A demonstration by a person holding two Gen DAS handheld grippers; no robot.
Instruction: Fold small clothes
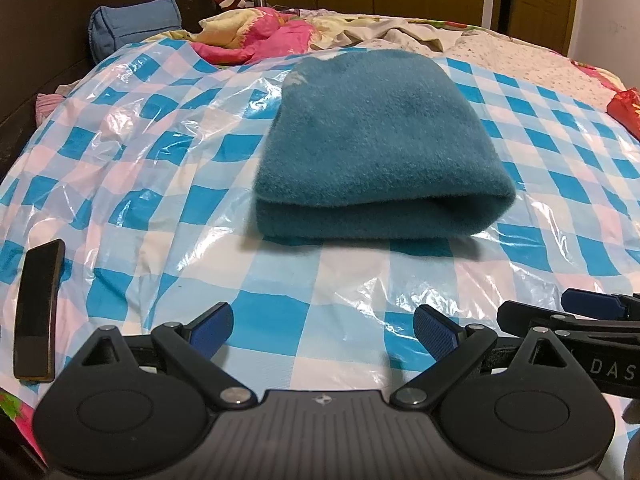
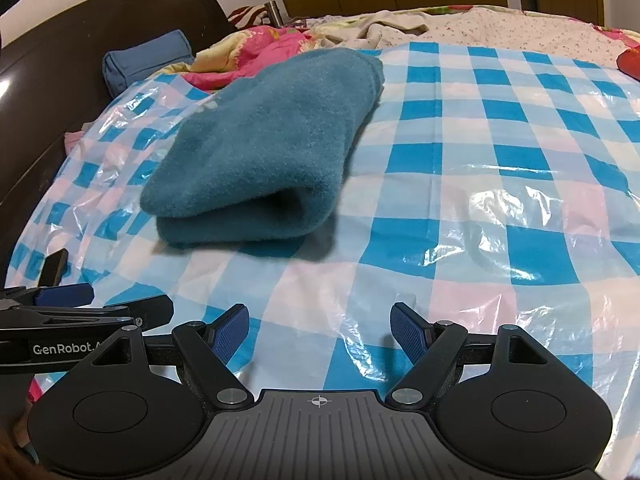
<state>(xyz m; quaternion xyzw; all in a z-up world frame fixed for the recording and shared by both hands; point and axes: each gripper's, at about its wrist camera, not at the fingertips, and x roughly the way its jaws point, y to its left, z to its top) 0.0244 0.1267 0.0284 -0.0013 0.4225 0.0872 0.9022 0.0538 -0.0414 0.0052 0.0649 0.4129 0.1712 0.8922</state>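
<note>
A teal fleece garment (image 1: 376, 148) lies folded in a thick stack on a blue, white and pink checked plastic sheet (image 1: 160, 208), its rounded fold facing me. It also shows in the right wrist view (image 2: 256, 152), left of centre. My left gripper (image 1: 324, 330) is open and empty, a short way in front of the garment. My right gripper (image 2: 320, 330) is open and empty, in front and to the right of it. The right gripper shows at the left wrist view's right edge (image 1: 568, 316), the left gripper at the right wrist view's left edge (image 2: 80, 312).
A dark phone (image 1: 38, 308) lies on the sheet at the near left. A blue pillow (image 1: 134, 26) leans on the dark headboard (image 1: 48, 40). Crumpled pink and yellow bedding (image 1: 256, 32) lies behind the garment. A red object (image 1: 626, 106) sits at the far right.
</note>
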